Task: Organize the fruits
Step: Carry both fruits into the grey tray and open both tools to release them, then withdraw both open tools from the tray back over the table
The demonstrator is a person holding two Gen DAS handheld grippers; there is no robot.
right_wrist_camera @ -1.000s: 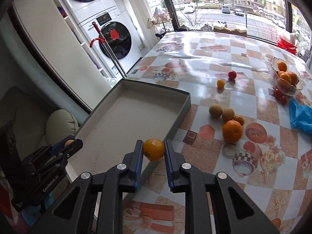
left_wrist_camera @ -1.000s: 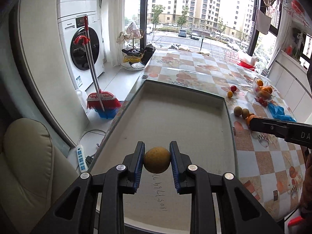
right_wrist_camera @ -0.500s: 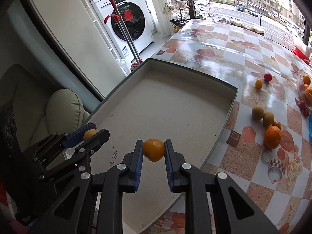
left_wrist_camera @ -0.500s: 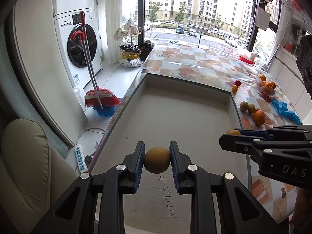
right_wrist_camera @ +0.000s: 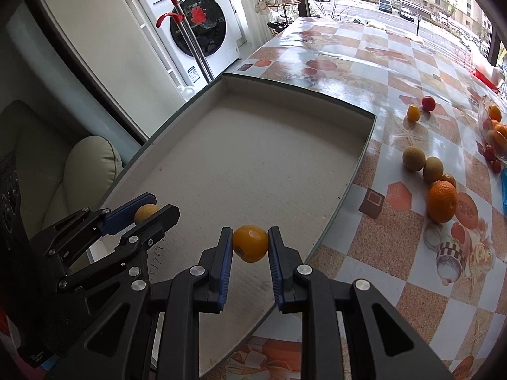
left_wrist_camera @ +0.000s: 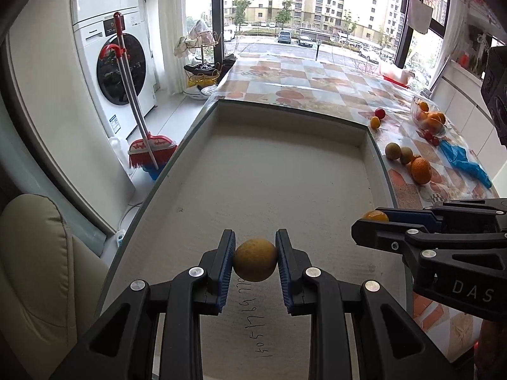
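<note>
Tray [left_wrist_camera: 285, 190]: nothing in it yet
Left claw [left_wrist_camera: 255, 259]: clamps brown fruit [left_wrist_camera: 255, 260] above tray's near end
Right claw [right_wrist_camera: 250, 243]: clamps small orange [right_wrist_camera: 250, 243] above tray
Remaining: both drops, plus loose fruit [right_wrist_camera: 441, 201] on table [right_wrist_camera: 364, 240]

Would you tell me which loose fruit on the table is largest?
The big round orange, nearest the camera in the row; the two brownish-green round fruits beyond it are clearly smaller.
</note>
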